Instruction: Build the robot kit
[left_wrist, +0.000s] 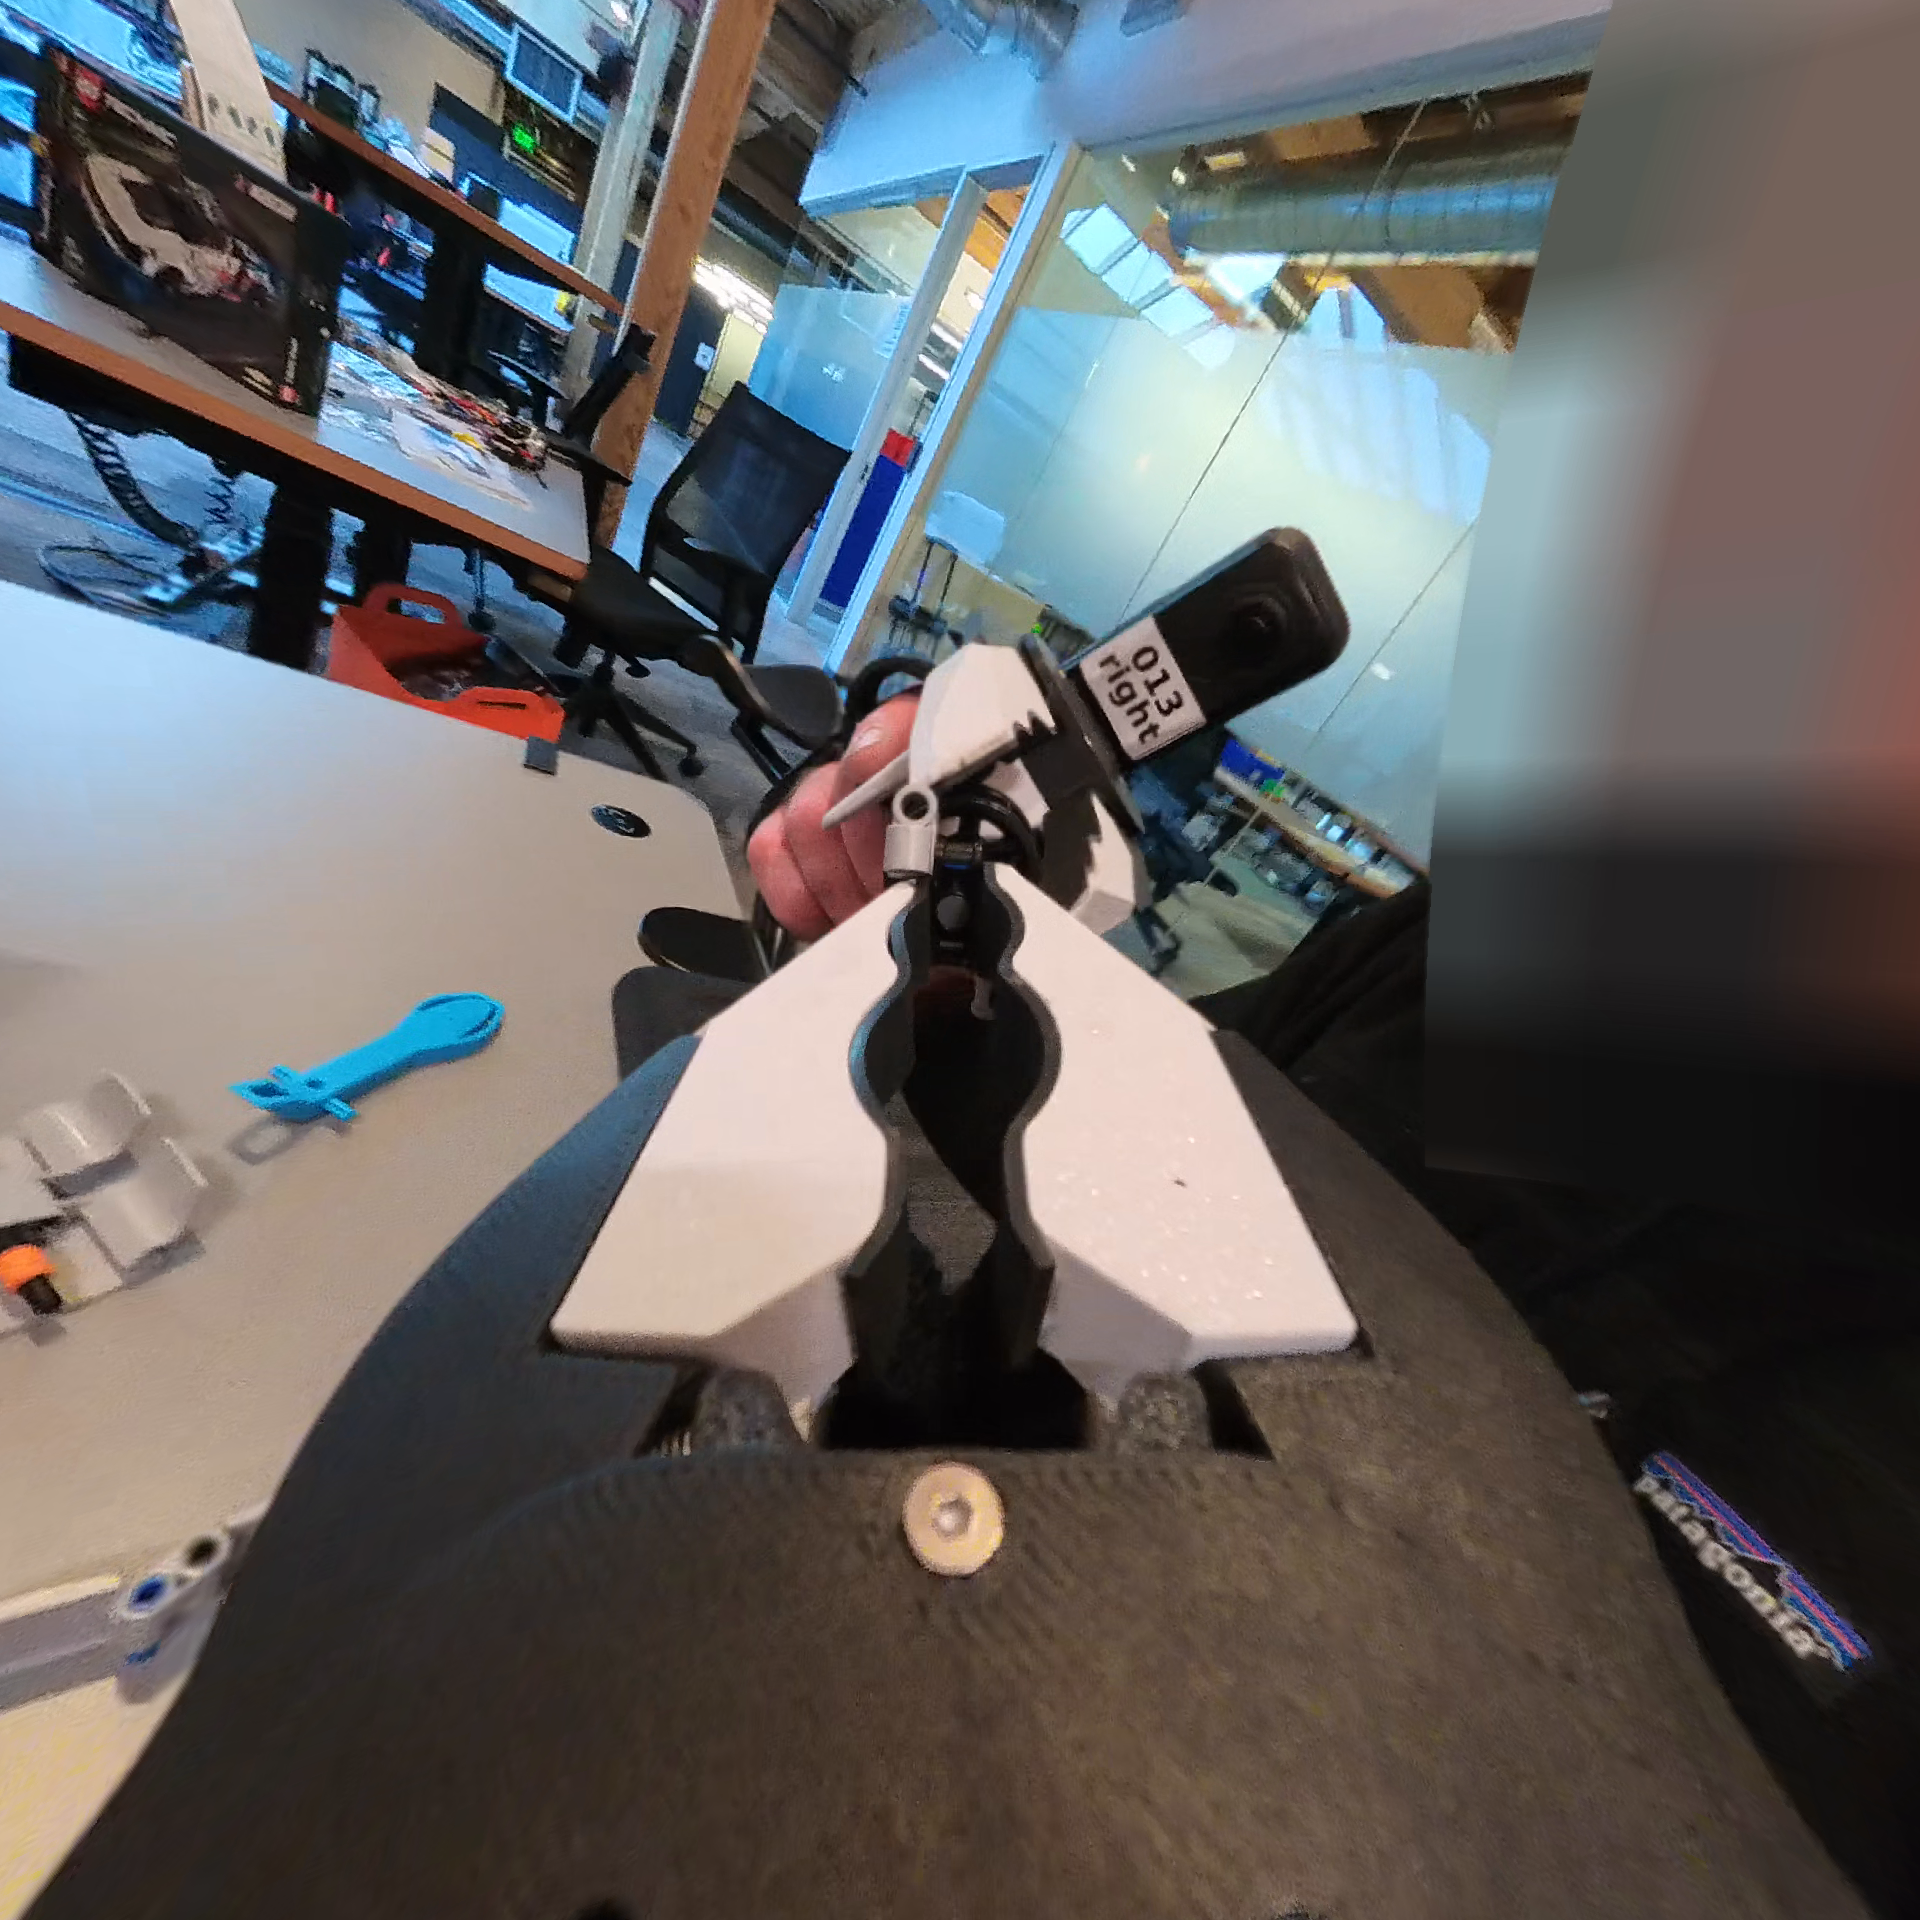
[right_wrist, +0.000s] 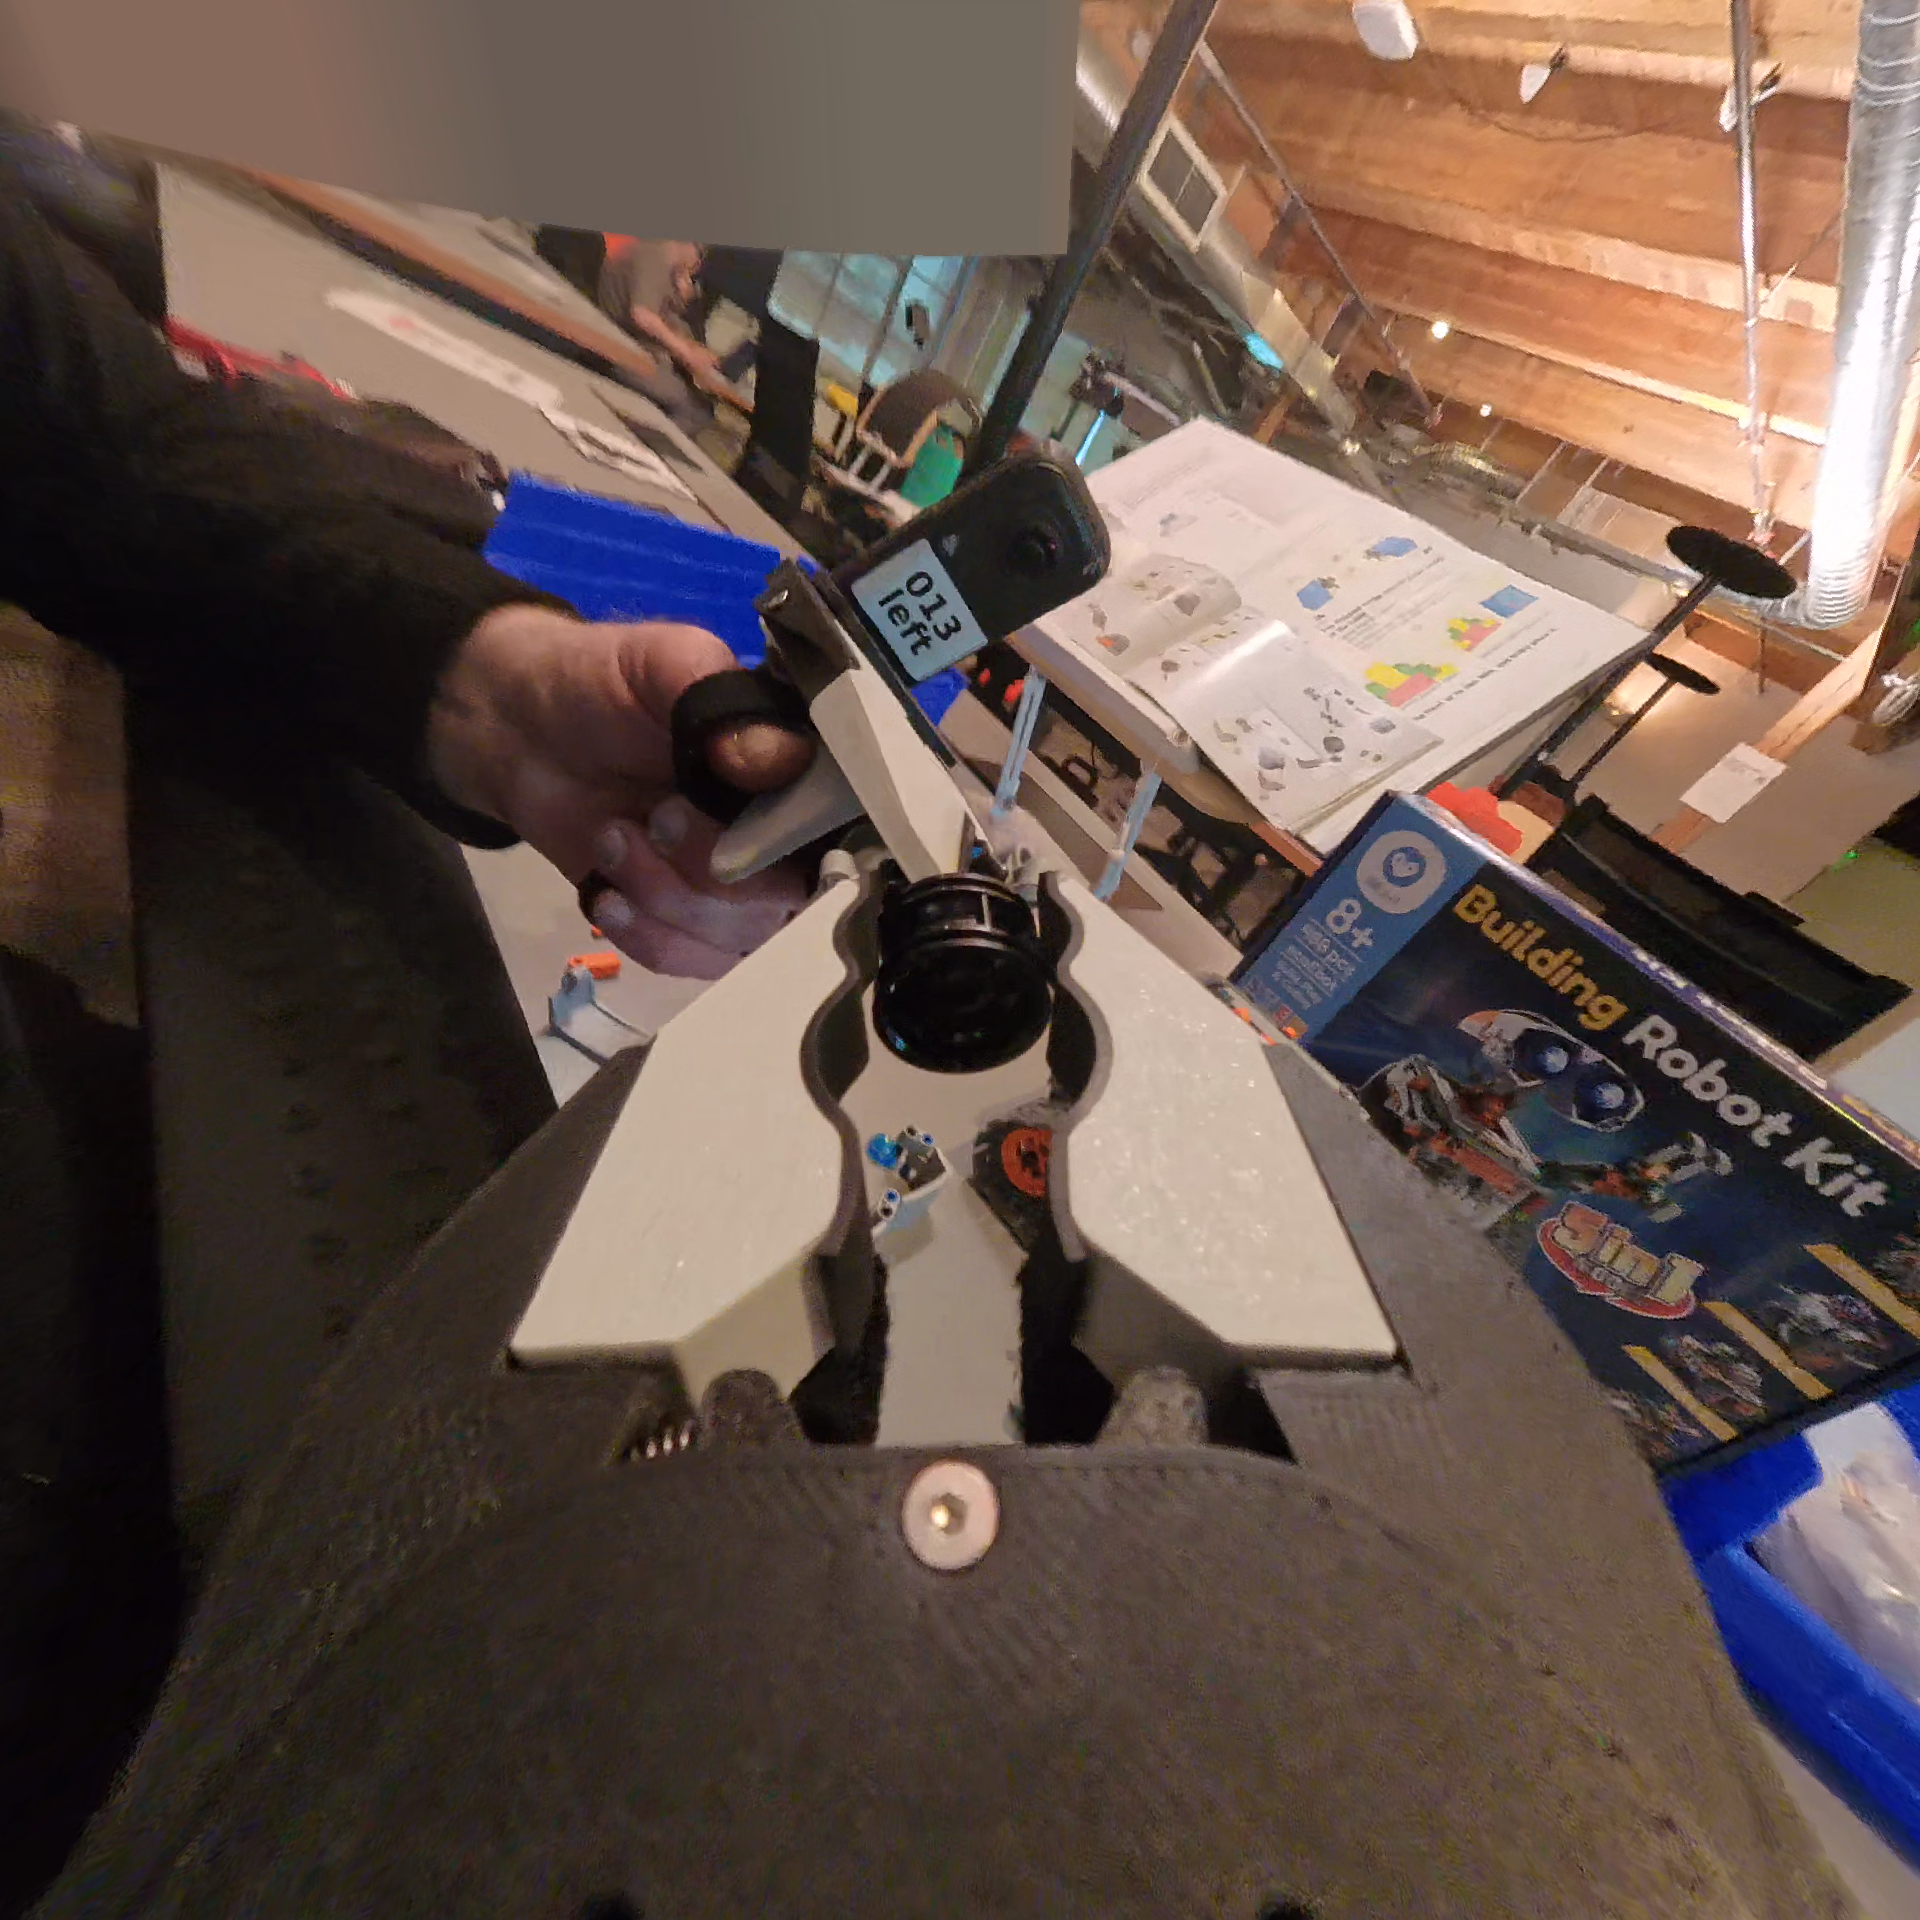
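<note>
My right gripper (right_wrist: 956, 888) is shut on a black ribbed wheel (right_wrist: 961, 987), held up in the air between its white fingers (right_wrist: 717, 1164). My left gripper (left_wrist: 951, 909) is shut on a small black piece (left_wrist: 951, 920) with a grey connector (left_wrist: 912, 836) at its end. The two gripper tips meet: the small piece touches the wheel's far side. In the left wrist view the right gripper (left_wrist: 935, 821) shows beyond, held by a hand (left_wrist: 821, 862). In the right wrist view the left gripper (right_wrist: 961, 847) comes in from the upper left, held by a hand (right_wrist: 582, 748).
On the grey table (left_wrist: 312, 831) lie a blue flat tool (left_wrist: 364, 1060), grey bricks (left_wrist: 104, 1164) and a grey beam (left_wrist: 156, 1600). A dark blue kit box (right_wrist: 1610, 1122), an open booklet (right_wrist: 1299, 644) and a blue bin (right_wrist: 1818, 1662) stand to my right. Small parts (right_wrist: 1023, 1153) lie below. Left and right tips are no more than a few centimetres apart. Both grippers' tips are roughly 20 cm from the grey beam (left_wrist: 156, 1600).
</note>
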